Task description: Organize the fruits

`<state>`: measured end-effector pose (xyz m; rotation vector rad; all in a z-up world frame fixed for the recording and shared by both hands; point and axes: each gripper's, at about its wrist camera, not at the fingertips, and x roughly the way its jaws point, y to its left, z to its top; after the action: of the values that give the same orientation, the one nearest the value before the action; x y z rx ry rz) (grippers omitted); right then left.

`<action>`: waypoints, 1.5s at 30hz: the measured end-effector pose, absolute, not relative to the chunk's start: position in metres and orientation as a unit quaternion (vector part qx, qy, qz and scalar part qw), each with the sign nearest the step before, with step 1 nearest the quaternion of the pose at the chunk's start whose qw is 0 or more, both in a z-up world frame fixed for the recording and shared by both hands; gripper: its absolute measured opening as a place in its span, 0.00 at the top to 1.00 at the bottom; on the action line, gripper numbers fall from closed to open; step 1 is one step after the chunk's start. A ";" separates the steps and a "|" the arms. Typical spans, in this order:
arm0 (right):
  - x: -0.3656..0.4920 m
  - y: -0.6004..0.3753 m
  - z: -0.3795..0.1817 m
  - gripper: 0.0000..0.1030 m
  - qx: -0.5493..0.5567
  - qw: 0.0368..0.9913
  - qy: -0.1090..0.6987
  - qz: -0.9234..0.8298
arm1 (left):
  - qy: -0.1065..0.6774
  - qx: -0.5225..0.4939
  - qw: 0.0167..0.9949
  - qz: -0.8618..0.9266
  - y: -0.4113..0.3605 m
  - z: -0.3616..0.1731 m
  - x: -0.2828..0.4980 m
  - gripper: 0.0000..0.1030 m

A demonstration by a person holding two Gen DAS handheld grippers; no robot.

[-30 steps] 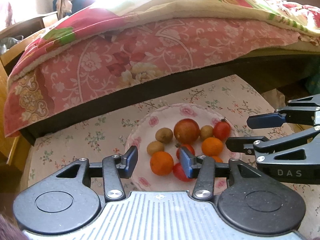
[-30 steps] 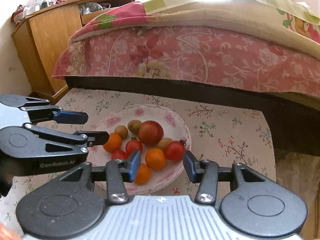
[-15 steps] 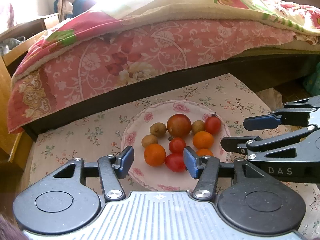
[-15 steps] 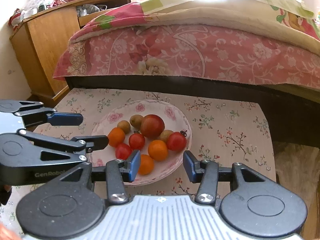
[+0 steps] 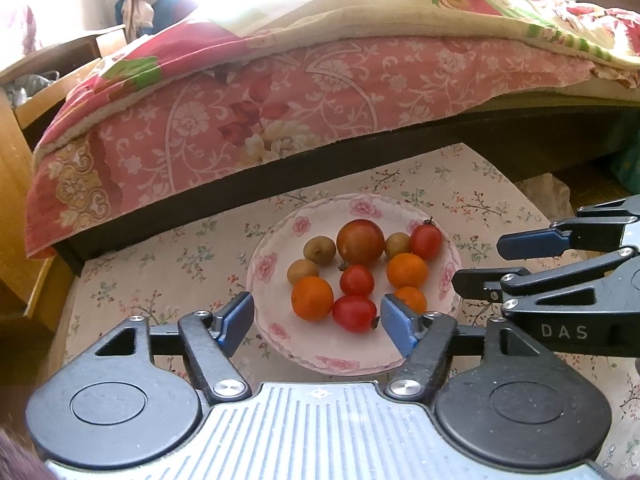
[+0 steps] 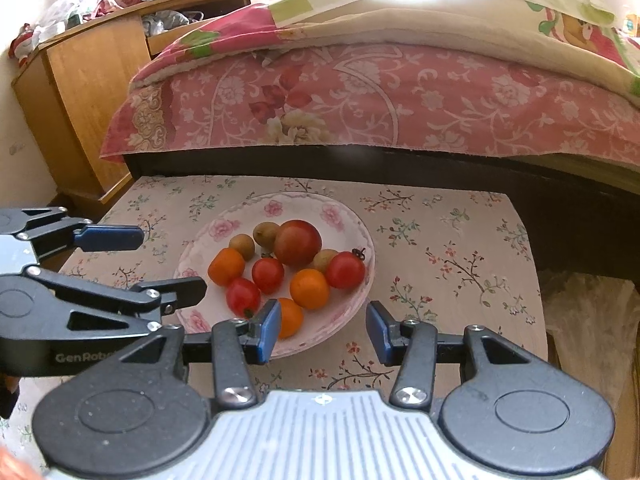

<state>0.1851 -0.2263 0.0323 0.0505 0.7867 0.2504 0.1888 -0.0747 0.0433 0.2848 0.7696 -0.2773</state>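
Floral plate [image 5: 276, 264], 3 oranges [image 5: 312, 298], 3 tomatoes [image 5: 354, 313], 3 brown fruits [image 5: 319, 249], both grippers [image 5: 318, 318] released.

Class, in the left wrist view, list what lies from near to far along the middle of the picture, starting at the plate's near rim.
Plate → red tomato → smaller tomato → big red fruit → tablecloth → dark bed frame → pink bedspread.

Both grippers hang side by side, empty, blue pads spread wide apart — the left gripper [image 5: 318, 320] level and pointing forward, the right gripper [image 6: 322, 330] just beside it at much the same height.
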 end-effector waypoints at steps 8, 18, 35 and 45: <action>0.179 -0.230 0.033 0.53 0.027 0.917 0.383 0.111 | 0.371 0.142 0.911 -0.116 -0.075 0.042 0.181 0.15; 0.159 -0.231 0.033 0.53 0.027 0.916 0.386 0.102 | 0.378 0.125 0.912 -0.098 -0.070 0.040 0.169 0.12; 0.120 -0.231 0.027 0.52 0.033 0.910 0.403 0.090 | 0.378 0.127 0.914 -0.075 -0.070 0.036 0.135 0.00; 0.093 -0.226 0.024 0.52 0.044 0.906 0.412 0.090 | 0.386 0.124 0.911 -0.071 -0.070 0.030 0.110 0.00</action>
<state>0.0930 -0.2263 0.0243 0.0911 0.8510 0.1851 0.1099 -0.0700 0.0303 0.2556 0.7960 -0.1458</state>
